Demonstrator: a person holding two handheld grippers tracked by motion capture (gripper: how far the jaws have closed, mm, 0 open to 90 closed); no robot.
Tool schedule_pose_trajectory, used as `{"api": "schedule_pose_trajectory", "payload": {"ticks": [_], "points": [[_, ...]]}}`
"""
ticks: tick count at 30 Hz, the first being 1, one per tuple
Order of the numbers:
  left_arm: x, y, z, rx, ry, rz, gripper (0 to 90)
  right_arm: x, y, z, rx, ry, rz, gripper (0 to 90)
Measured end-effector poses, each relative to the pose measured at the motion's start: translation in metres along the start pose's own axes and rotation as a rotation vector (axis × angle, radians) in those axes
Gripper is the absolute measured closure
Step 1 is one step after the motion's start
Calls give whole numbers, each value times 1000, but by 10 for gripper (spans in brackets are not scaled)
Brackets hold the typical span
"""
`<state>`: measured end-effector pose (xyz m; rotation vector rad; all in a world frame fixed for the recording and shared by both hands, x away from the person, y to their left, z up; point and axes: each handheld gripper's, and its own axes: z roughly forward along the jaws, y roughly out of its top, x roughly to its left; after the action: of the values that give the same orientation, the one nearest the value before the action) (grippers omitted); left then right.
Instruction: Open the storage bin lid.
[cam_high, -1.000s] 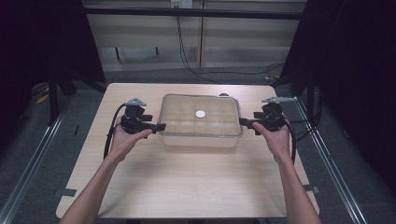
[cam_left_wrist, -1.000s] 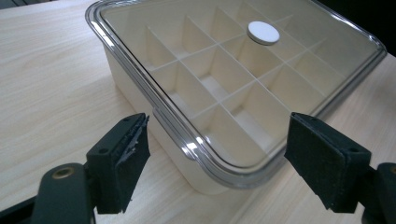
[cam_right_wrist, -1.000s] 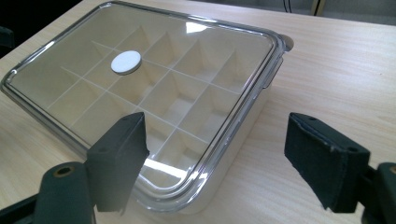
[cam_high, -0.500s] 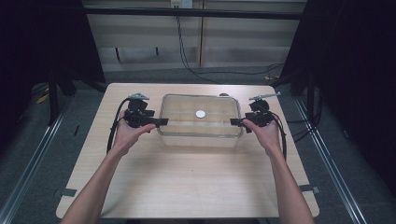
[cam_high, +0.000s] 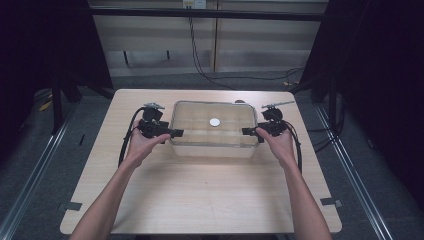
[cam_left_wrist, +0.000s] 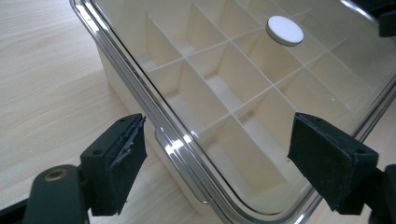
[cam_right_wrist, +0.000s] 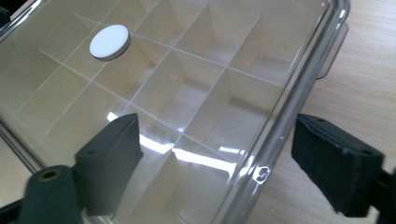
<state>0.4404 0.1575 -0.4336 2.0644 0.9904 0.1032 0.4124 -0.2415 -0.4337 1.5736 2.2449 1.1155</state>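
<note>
Table (cam_high: 200, 200): light wood top, bare apart from one box, my forearms coming in over its near edge.

Box (cam_high: 215, 142): shallow and rectangular, cream walls, sitting in the far half of the table, roughly centred between my two hands. White dividers (cam_left_wrist: 224, 79) cut the inside into a grid of small compartments; those I can see into look bare.

Lid (cam_left_wrist: 261, 93): clear plastic with a raised, shiny rim, lying flat on the box and covering it from edge to edge. A small tab of the lid pokes out at the short edge under my left tool (cam_left_wrist: 180, 144), another at the short edge by my right one (cam_right_wrist: 337, 49).

Left gripper (cam_high: 167, 132): at the box's left short end, pointing inward. Jaws spread wide and have just been opening a little further. The lid's rim runs between them, one pad (cam_left_wrist: 122, 163) out over the table, the other over the lid; neither presses on anything. Grasping nothing.

Right gripper (cam_high: 250, 131): mirrored at the right short end, jaws likewise parted and just widened. The rim passes between the pads without contact. Released.

White round knob (cam_high: 215, 121): small disc on the lid's middle, well apart from both tools.
</note>
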Motion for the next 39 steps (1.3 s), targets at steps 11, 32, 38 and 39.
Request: {"api": "schedule_pose_trajectory", "payload": {"ticks": [11, 32, 38, 39], "points": [[5, -2, 11, 18, -27, -29, 161, -1, -1, 12, 30, 18, 32, 126], [5, 5, 25, 42, -58, -42, 90, -4, 0, 21, 14, 35, 69, 68], [4, 5, 24, 37, -47, -38, 95, -4, -1, 22, 9, 35, 68, 66], [4, 4, 24, 35, -50, -43, 97, -3, -1, 22, 7, 28, 60, 67]]}}
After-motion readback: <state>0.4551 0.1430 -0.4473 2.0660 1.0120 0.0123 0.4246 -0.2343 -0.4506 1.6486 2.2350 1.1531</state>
